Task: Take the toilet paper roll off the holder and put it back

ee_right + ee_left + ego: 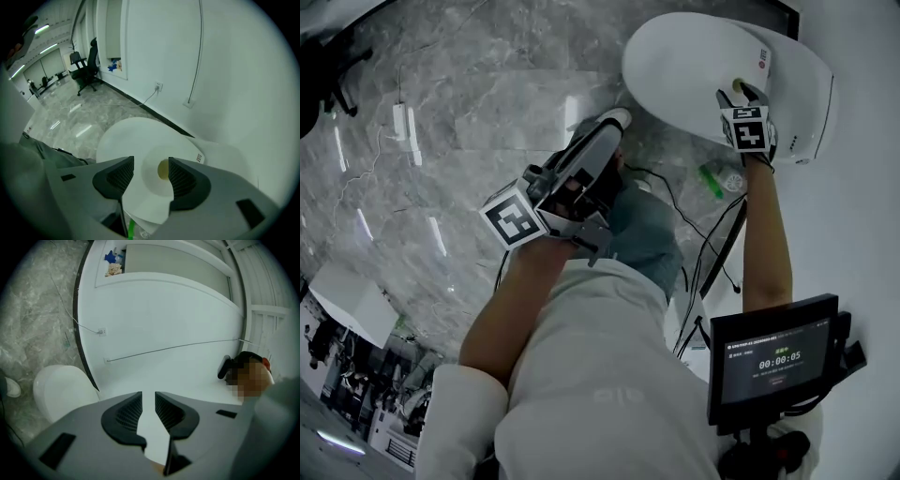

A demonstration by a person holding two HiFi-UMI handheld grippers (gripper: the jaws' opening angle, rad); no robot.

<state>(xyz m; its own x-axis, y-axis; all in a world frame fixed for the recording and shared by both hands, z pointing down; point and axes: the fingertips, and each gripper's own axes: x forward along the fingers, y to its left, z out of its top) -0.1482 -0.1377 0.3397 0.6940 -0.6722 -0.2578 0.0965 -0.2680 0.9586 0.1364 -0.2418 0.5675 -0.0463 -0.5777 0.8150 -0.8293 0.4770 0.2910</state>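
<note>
Right gripper (151, 165) wide-jawed astride toilet paper roll (151, 182), inside toilet lid (125, 137) rim; left gripper (148, 401) narrow-jawed, empty.

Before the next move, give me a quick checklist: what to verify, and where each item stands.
1. Roll located: ok. The roll sits on the closed toilet lid, its cardboard core facing the right tool's camera.
2. Right tool ready to grasp: ok. Its jaws stand wide apart on either side of the roll, not pressing it.
3. Left tool free: ok. There is a narrow gap between its jaws and nothing in it.
4. Holder position: cannot tell. It shows in none of the views.
5. Floor clear: not ok. Cables lie on the floor beside the toilet.
</note>
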